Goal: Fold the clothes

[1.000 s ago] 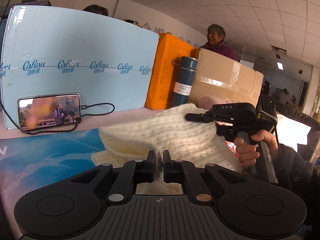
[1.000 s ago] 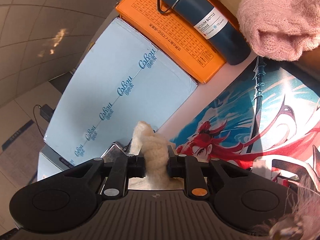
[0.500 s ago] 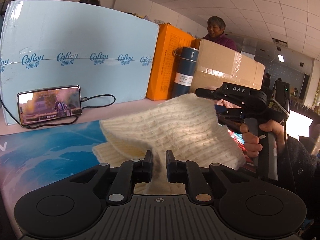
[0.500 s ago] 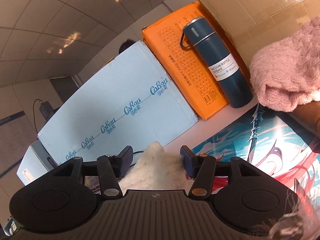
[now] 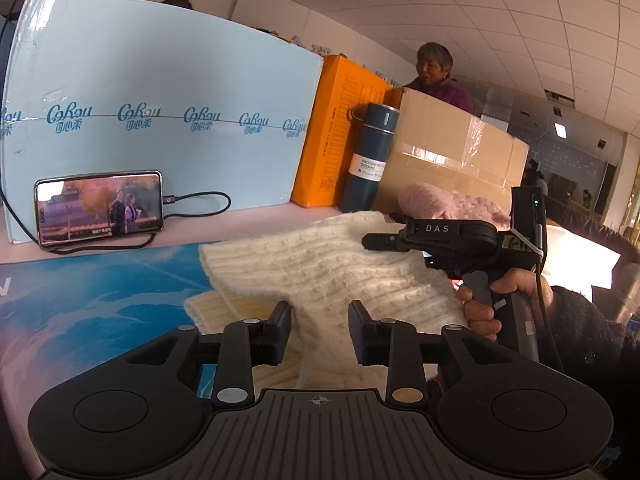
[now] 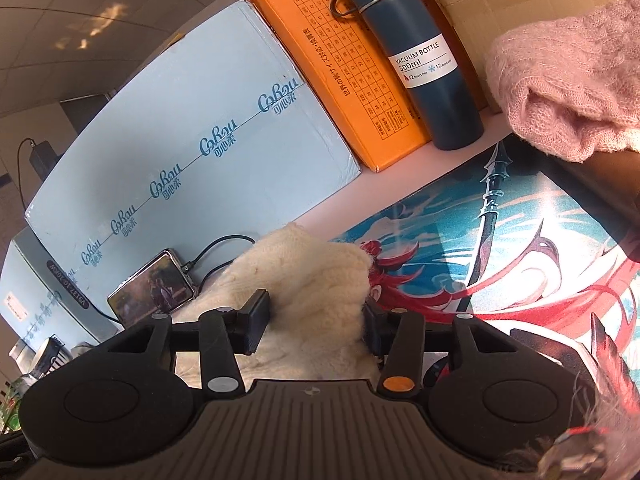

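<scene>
Boxes line the back of my desk: through the left camera I see a pale blue box (image 5: 160,120), an orange box (image 5: 336,136), a dark blue bottle (image 5: 370,160) and a brown carton (image 5: 448,160), with a phone (image 5: 100,208) propped against the blue one, ahead and to the left of my fingers. Directly ahead of my left gripper (image 5: 319,330) lies the cream sweater (image 5: 328,268), its near edge running between the two fingers. Those fingers stand apart and press on nothing, so I read this gripper as released. Ahead and to the right, my right gripper (image 5: 376,241) hovers over the far side of the sweater; from here I cannot tell its state. Beyond it sits a pink knit (image 5: 452,208).

Switching to the right camera, the printed mat (image 6: 520,240) spreads ahead and to the right of the fingers. My right gripper (image 6: 316,330) has its fingers spread wide, with a bunched hump of the cream sweater rising between them. Cloth touches the inner faces, but the gap is wide, so I judge it loose rather than pinched. The pink knit lies far ahead on the right, beside the bottle.

By my judgement, one fold is laid: the sweater shows a doubled layer with a cuff or hem poking out below on the left. It looks lumpy, so smoothing and probably another fold remain.
</scene>
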